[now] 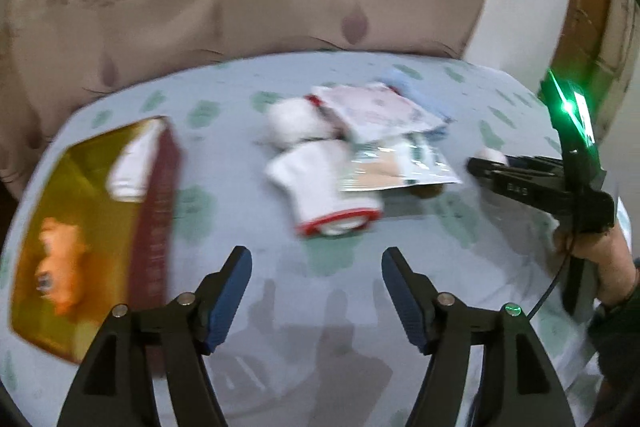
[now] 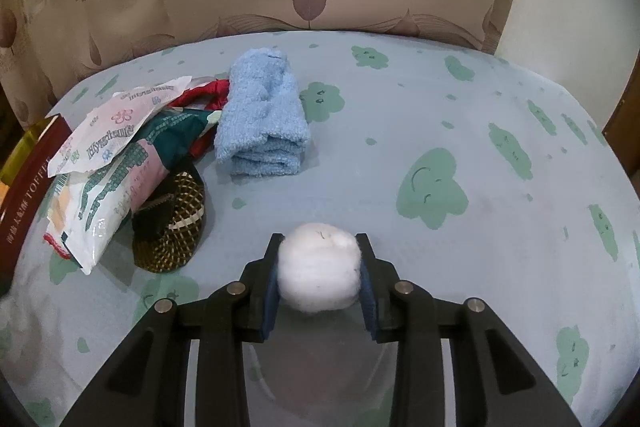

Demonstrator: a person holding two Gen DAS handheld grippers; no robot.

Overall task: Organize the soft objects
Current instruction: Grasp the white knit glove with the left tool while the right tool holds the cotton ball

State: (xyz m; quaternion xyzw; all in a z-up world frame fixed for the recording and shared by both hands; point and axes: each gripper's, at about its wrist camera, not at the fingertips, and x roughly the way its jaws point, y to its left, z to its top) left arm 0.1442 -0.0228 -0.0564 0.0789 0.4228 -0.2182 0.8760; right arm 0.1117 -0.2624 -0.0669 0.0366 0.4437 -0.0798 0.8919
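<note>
Right gripper [image 2: 319,247] pinches a white cotton ball [image 2: 318,267] between both pads, just above the sheet, presumably ready to carry to the box [image 1: 152,195] at far left. Left gripper [image 1: 316,267] hangs wide and empty over bare sheet, short of the white glove [image 1: 320,183], likely its next pick. Box already holds something orange and something white; blur hides what. Blue towel [image 2: 262,119] and packets [image 2: 116,131] lie heaped, unsorted.

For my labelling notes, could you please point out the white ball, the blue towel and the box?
white ball [image 2: 318,273], right wrist view, its front face.
blue towel [image 2: 264,107], right wrist view, top fold.
box [image 1: 154,203], left wrist view, red side wall.
</note>
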